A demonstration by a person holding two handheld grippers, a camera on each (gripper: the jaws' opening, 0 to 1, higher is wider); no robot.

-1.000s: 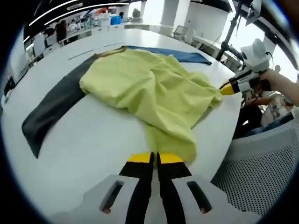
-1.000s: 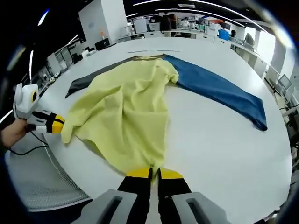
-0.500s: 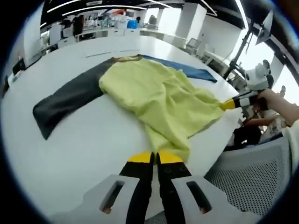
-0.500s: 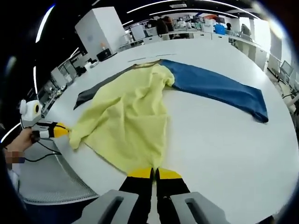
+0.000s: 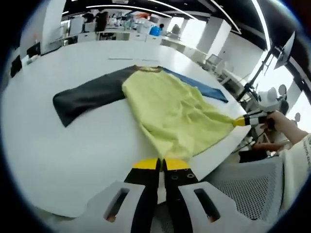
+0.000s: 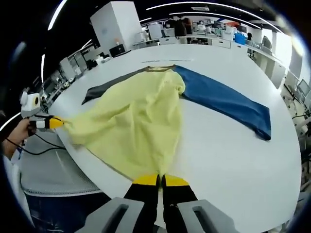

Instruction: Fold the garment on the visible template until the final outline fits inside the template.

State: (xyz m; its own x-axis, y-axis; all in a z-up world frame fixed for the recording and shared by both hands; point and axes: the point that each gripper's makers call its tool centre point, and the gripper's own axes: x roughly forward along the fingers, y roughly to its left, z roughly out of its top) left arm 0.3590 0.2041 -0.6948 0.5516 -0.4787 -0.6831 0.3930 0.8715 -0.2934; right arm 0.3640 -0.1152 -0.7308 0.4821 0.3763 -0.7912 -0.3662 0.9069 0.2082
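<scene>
Spreading across the white tabletop (image 5: 73,160), the garment (image 5: 170,114) lies flat with its collar toward 12 o'clock in both views and its hem pulled off the near edge toward 6 o'clock. I count 1 garment with 3 coloured parts: 1 yellow body (image 6: 141,126), 1 blue sleeve (image 6: 223,99) running out toward 3 o'clock in the right gripper view, and 1 dark grey sleeve (image 5: 90,94) reaching toward 9 o'clock in the left gripper view. No separate template outline can be made out on the tabletop.

The cloth looks light, thin and limp; it drapes, wrinkles and stretches taut between the 2 held corners, so it should slide easily on the smooth surface and will not keep a crease unaided. Hem corners and sleeve ends seem the best places to pinch, taking a single layer at the edge.

There are 2 hand-held grippers. The left hand-held gripper (image 5: 161,165) has its jaws together, clamped on the yellow hem at 6 o'clock. The right hand-held gripper (image 6: 160,180) is likewise pressed together on the other hem corner.
</scene>
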